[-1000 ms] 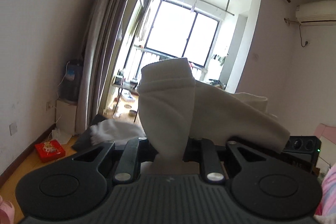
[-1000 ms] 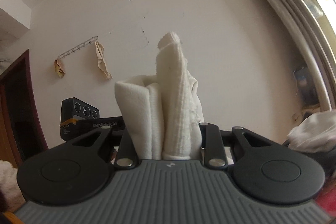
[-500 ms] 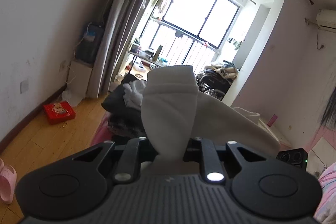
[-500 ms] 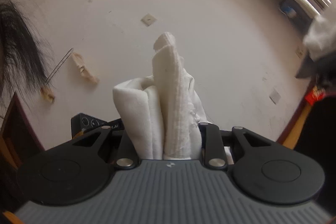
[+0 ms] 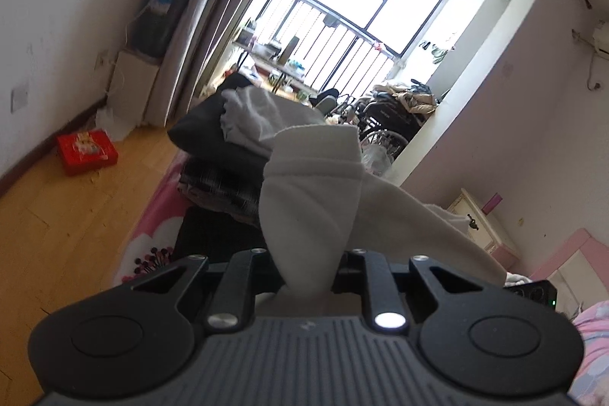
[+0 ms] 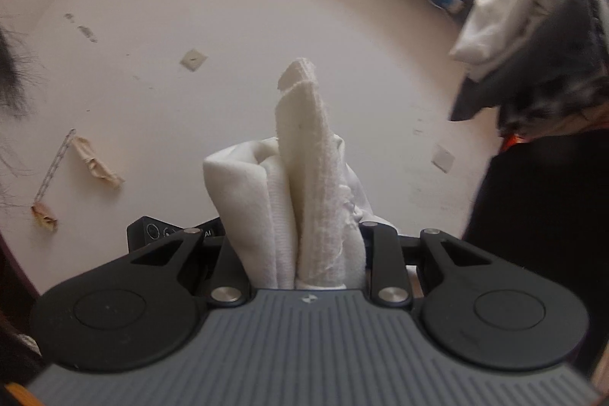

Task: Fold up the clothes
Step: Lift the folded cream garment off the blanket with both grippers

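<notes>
My left gripper [image 5: 306, 273] is shut on a bunched edge of a white garment [image 5: 312, 200]; the cloth rises between the jaws and trails off to the right. In the right wrist view my right gripper [image 6: 304, 253] is shut on another bunched part of the white garment [image 6: 304, 185], whose folds stand up between the jaws. The fingertips of both grippers are hidden by cloth. A stack of folded clothes [image 5: 236, 147], dark with a white piece on top, lies ahead of the left gripper, and the same stack [image 6: 533, 56] shows blurred at the right wrist view's upper right.
A pink patterned bed cover [image 5: 152, 227] lies under the stack beside a wooden floor [image 5: 57, 215] with a red box [image 5: 86, 151]. A small black device [image 5: 533, 292] sits at right. Window and curtain [image 5: 213, 25] stand behind. A bare wall [image 6: 266, 25] fills the right wrist view.
Both grippers have come down and rolled with the white garment still held. The left view now tilts toward the floor and clothes stack; the stack has come into the right view.
</notes>
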Demonstrator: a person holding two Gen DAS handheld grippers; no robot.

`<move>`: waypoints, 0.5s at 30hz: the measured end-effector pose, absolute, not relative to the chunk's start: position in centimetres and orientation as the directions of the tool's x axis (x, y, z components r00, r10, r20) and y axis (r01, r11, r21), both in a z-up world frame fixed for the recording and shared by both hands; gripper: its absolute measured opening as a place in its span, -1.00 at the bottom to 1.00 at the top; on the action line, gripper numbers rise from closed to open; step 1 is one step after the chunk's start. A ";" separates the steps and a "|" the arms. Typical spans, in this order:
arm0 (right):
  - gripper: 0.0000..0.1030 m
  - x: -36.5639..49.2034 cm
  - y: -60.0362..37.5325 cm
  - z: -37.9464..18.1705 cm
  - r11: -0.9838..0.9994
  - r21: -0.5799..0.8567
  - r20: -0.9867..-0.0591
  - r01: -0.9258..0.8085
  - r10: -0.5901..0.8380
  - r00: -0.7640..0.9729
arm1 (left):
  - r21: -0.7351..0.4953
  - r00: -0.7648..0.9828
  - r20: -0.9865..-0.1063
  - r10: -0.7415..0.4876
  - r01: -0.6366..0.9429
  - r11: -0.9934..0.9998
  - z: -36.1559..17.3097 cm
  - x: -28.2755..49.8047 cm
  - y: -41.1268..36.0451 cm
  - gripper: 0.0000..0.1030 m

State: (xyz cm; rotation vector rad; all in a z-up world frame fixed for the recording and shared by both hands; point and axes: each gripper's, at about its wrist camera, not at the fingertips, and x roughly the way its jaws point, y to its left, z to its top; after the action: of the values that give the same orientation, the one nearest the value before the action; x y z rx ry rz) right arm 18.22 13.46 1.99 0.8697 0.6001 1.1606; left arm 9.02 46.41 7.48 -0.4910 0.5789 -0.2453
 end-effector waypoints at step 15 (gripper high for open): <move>-0.49 28.9 12.9 -9.5 0.351 0.843 -0.193 -0.407 0.905 0.380 | -0.550 0.715 -0.598 -0.362 -0.038 0.834 -5.1 22.1 47.9 -0.62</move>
State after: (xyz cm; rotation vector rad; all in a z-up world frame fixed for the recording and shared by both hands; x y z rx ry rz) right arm 28.88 12.91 -9.50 0.7945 0.7497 0.9603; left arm 22.09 47.87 -5.12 -0.5682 0.7620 -0.1903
